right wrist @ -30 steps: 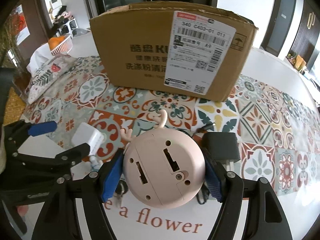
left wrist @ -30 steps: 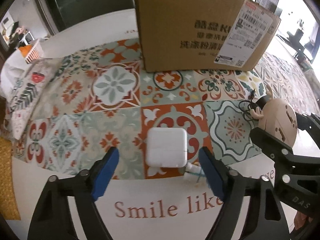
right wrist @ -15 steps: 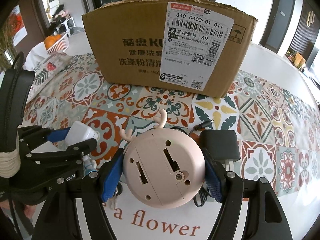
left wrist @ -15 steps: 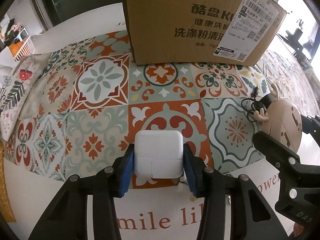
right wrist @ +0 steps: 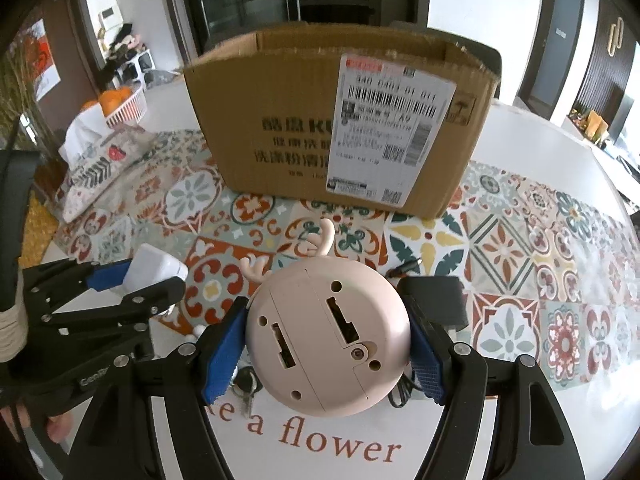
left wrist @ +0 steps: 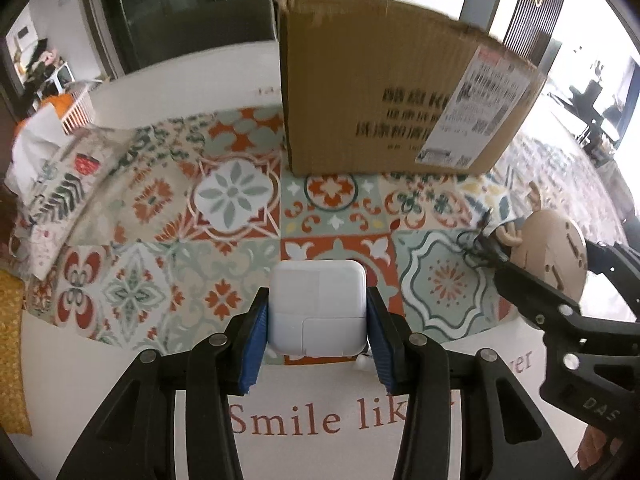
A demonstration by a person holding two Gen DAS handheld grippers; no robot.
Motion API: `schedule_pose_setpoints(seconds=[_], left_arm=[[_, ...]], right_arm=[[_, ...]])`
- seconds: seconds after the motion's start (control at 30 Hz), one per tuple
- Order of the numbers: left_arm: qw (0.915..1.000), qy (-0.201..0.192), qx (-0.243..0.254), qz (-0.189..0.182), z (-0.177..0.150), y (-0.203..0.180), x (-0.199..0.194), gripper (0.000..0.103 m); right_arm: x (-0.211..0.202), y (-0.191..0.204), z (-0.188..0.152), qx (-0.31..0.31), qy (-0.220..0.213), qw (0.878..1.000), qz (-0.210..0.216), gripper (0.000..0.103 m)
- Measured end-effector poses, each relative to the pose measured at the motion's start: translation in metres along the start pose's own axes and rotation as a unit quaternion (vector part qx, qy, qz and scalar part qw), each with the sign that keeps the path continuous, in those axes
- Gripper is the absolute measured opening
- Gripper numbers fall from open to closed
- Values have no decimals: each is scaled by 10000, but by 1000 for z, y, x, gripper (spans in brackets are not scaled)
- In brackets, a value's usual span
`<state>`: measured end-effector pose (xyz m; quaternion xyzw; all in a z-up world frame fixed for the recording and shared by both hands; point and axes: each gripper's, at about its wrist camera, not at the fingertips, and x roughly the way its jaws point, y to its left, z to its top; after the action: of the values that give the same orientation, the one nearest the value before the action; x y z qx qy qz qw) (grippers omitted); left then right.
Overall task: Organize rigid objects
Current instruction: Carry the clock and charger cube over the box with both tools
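So you've got both pickups done, by the look of it. Your left gripper (left wrist: 316, 320) is clamped on the white square plastic charger block (left wrist: 318, 310), blue pads pressed to both its sides, w/ the block just above the near edge of the patterned tile-print mat (left wrist: 232, 196). Your right gripper (right wrist: 326, 340) is clamped on the round pink plastic gadget w/ little antlers (right wrist: 328, 336), back side facing the cam, also near the mat's front edge.

What's left, I'd judge: both items need to go into the open-topped brown cardboard box w/ a white shipping label (right wrist: 340, 120), which stands at the far side of the mat, well apart from both grippers. Neither item is over it yet.

Still loose on the mat: a black rectangular power adapter (right wrist: 434, 300) just beside the right gripper's right finger, its thin black cable (right wrist: 400, 394) trailing under the pink gadget, and what's prob. a small bunch of keys (right wrist: 246, 384) below the left pad – too hidden to be sure. Those look like later picks.

Box contents: can't tell. Only the inner back wall shows from the right cam; the floor is hidden. A white basket w/ oranges (right wrist: 120, 106) sits far left, not part of this.
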<state>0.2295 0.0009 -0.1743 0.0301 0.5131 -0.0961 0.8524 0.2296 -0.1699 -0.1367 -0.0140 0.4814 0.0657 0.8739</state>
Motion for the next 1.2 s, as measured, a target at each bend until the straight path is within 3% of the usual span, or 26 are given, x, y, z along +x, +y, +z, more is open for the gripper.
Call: schedule_pose_setpoints(seconds=[0.63, 1.2], left_arm=[[9933, -1134, 154, -152, 45, -6, -80, 45], [9853, -1663, 354, -144, 109, -18, -98, 45]], right_arm=[[-68, 0, 39, 54, -898, 9959, -23, 73], [-89, -18, 94, 131, -1543, 9879, -91, 73]])
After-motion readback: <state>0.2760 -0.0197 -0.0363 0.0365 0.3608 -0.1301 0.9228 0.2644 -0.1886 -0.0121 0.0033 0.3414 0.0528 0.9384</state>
